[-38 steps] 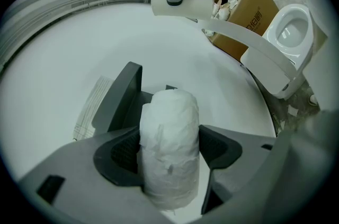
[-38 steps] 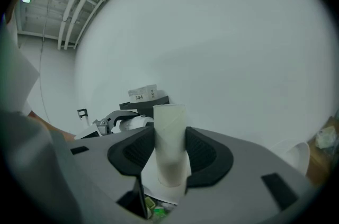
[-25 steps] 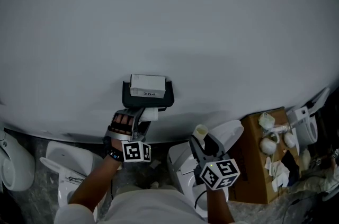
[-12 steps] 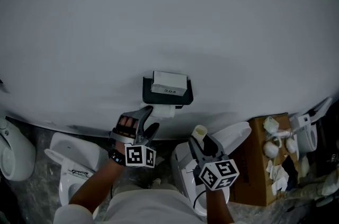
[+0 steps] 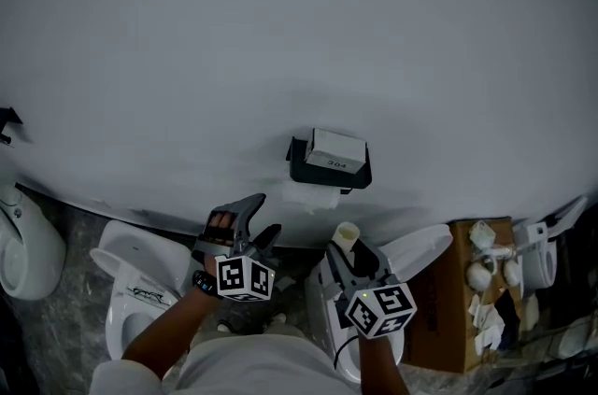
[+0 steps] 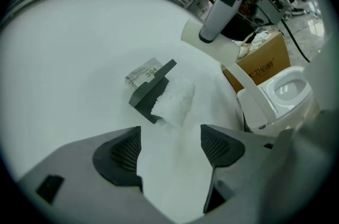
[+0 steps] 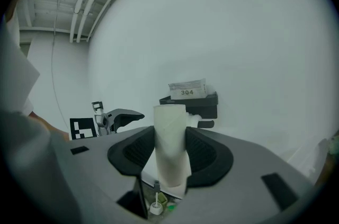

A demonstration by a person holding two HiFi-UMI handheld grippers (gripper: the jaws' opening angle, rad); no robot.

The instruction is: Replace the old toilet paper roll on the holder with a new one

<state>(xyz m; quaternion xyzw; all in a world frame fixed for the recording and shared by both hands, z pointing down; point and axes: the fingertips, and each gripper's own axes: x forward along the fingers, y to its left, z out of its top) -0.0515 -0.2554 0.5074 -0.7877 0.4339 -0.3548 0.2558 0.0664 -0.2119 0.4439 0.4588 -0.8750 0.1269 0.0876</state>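
The holder (image 5: 329, 167) carries 1 white roll (image 5: 311, 194); the cardboard box (image 5: 450, 309) holds white scraps (image 5: 481, 273).

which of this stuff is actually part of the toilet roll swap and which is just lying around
Job: holder, paper roll on it, cardboard tube in right gripper, empty left gripper.
Lying about: labelled box atop holder, toilet, cardboard box.

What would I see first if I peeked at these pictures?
A black paper holder stands out on the big white wall, with white paper hanging under it. Nearer, the right gripper squeezes a pale tube. The left gripper has just been opening its jaws, with nothing between them.
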